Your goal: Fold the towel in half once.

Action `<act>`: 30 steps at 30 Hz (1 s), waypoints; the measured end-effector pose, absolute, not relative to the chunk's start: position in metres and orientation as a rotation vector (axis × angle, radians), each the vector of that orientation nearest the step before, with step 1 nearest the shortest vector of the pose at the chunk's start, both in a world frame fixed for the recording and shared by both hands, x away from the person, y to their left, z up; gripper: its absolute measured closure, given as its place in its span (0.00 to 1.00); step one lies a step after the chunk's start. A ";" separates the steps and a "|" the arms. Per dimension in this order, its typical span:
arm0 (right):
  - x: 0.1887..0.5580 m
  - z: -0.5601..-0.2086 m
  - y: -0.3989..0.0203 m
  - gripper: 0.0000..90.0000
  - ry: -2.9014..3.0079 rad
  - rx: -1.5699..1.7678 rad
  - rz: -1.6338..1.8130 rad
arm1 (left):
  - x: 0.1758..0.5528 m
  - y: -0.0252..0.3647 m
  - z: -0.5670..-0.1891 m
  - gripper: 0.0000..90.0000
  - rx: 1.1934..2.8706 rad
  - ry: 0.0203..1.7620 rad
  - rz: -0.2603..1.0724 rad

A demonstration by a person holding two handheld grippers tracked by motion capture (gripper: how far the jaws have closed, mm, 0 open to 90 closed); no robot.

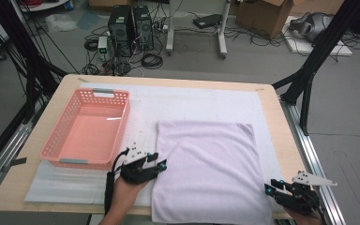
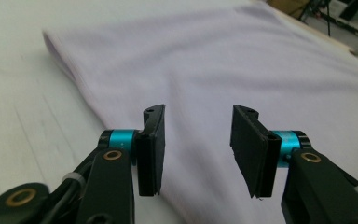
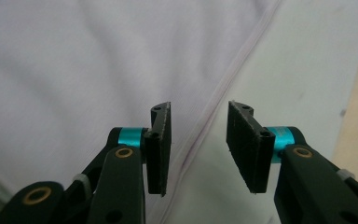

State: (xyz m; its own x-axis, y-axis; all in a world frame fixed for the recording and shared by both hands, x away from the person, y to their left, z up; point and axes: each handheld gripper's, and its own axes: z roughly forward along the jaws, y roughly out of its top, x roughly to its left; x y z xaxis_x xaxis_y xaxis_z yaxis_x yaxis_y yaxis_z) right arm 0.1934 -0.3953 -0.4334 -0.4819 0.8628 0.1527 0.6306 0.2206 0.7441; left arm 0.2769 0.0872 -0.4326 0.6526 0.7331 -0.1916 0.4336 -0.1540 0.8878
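A pale wooden table [image 1: 281,136] bears a white padded mat [image 1: 192,101]; on it lies a soft lilac folded cloth [image 1: 211,168], square; beside it a pink perforated plastic basket [image 1: 117,126]; left gripper [image 1: 161,163] and right gripper [image 1: 268,188] flank the cloth's near edges, jaws half apart, empty.

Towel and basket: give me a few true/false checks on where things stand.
1. The towel lies flat on the table. True.
2. The basket holds the towel. False: the pink basket has nothing in it, and the towel lies to its right.
3. The left gripper clamps the towel. False: its jaws stand open over the towel's left edge.
4. The right gripper is open above the towel's hemmed edge. True.
5. The basket sits left of the towel. True.
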 end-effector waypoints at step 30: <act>0.376 -0.431 -0.349 0.89 2.202 1.222 1.116 | 0.413 0.058 -0.451 0.94 1.917 1.187 0.517</act>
